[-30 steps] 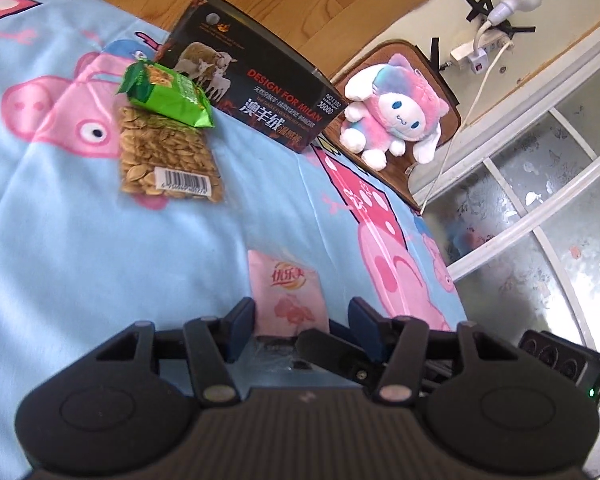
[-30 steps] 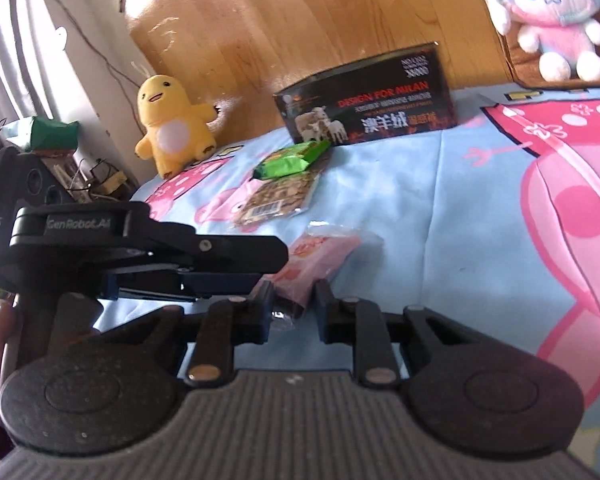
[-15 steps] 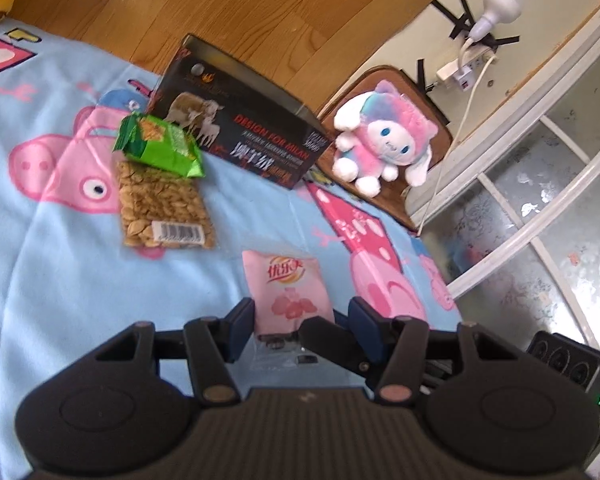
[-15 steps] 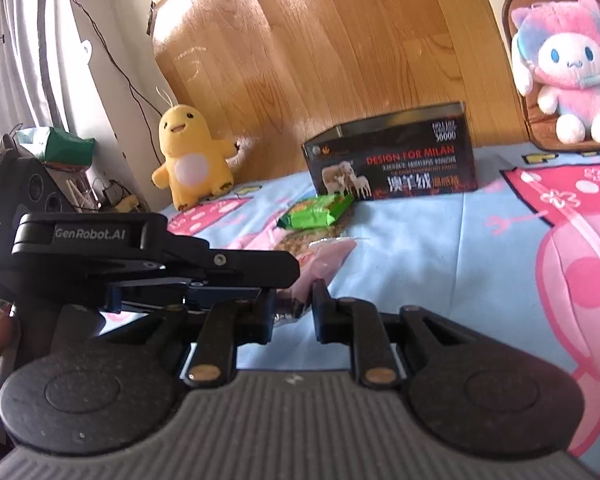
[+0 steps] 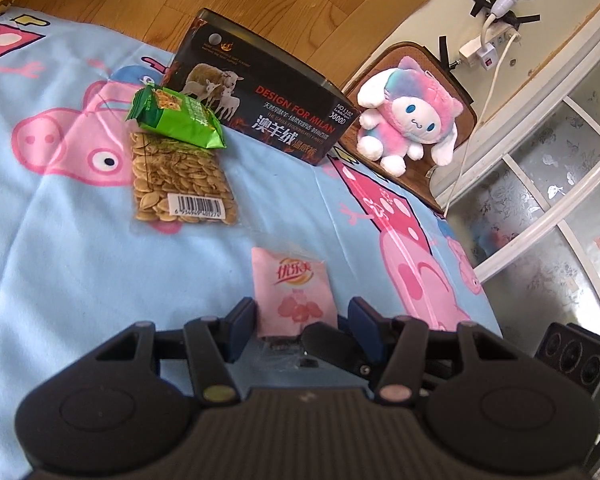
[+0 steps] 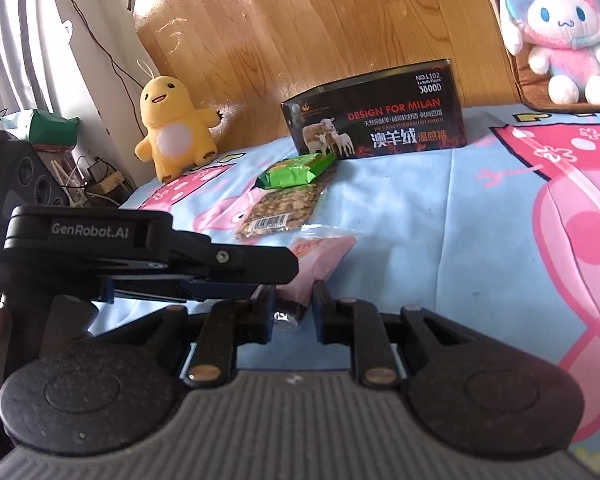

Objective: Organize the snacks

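Both my grippers are on the same thing right now: the pink snack packet (image 5: 292, 284). It lies on the blue cartoon-pig sheet (image 5: 80, 260), well in front of the black "DESIGN FOR MILAN" box (image 5: 260, 96) and closest to me of all the snacks.

My left gripper (image 5: 302, 316) straddles its near half. One pad is right against the packet's edge, but my other gripper's finger hides the far pad, so I honestly can't tell whether the left jaws are squeezing.

My right gripper (image 6: 294, 308) comes in beside the left. Its jaws have just eased open a hair, yet they're still narrow and pinched on the packet's clear near end.

The green snack packet (image 5: 176, 120) leans against the box's front. The clear bag of seeds (image 5: 180, 176) sits just in front of that, partly under it, between the box and my jaws.
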Demonstrator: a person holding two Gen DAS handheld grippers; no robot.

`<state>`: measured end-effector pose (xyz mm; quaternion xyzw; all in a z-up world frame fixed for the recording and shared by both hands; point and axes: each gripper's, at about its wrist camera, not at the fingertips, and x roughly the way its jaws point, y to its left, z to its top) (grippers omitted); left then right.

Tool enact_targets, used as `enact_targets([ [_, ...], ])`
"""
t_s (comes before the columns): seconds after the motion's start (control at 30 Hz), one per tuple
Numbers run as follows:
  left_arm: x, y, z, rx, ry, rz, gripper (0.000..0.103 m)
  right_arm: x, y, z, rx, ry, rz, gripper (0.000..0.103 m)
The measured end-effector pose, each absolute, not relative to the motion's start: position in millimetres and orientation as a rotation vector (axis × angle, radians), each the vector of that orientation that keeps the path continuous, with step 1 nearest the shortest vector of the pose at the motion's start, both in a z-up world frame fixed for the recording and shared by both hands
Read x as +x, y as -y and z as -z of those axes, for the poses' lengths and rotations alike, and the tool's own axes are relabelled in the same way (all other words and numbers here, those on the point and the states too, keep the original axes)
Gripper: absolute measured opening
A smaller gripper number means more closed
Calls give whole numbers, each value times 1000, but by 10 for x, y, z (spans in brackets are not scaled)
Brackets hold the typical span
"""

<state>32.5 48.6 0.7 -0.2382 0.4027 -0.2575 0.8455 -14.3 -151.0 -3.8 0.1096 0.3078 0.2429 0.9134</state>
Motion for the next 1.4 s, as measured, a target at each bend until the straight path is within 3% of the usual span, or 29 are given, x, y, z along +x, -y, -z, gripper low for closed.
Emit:
enact_targets([
  [0.47,299,-503,-3,-503,-846,542,52,-152,1523,65,235,-628,-480,30],
  [0.63,308,-552,25,-533,-843,555,52,-153,1519,67,231,-625,-487,40],
  [0.93,314,-616,76,-576,-825,587,53,-148,1517,67,240,-622,-505,48],
  [1.4,303,-626,108,-596,-807,622,62,-115,1614,87,331,-619,-520,51],
])
